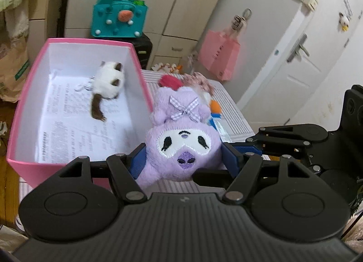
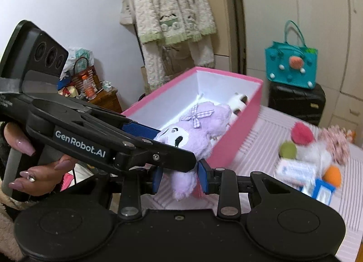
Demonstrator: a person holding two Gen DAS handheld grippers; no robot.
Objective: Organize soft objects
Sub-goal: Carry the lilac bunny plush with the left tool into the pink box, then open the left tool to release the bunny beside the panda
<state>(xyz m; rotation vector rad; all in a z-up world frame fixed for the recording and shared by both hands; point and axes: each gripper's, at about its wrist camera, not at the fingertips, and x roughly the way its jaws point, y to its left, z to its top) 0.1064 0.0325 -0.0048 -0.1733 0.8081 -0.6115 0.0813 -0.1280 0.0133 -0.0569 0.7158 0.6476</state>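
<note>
Left wrist view: the left gripper (image 1: 183, 160), at lower centre, has its blue pads pressed against both sides of the head of a purple plush toy (image 1: 181, 141), which carries a checked bow on top. The right gripper (image 1: 236, 148) reaches in from the right edge of the frame; its blue pads are mostly hidden behind the toy.

Right wrist view: the right gripper (image 2: 180, 179), at lower centre, is closed on a lower limb of the purple plush toy (image 2: 195, 126). The left gripper (image 2: 163, 146) crosses from the left of the frame, held by a hand (image 2: 43, 166), and clamps the toy's head. The toy thus hangs between both grippers, just in front of the near wall of a pink box (image 2: 247, 121).

The pink box (image 1: 25, 94) fills the left half of the left wrist view; a white-and-brown plush (image 1: 109, 82) lies on printed paper (image 1: 68, 126) inside it. Further soft items (image 2: 313, 160) lie blurred on the striped cloth (image 2: 261, 139) at the right of the right wrist view. A teal bag (image 1: 118, 17) stands in the upper part of the left wrist view.
</note>
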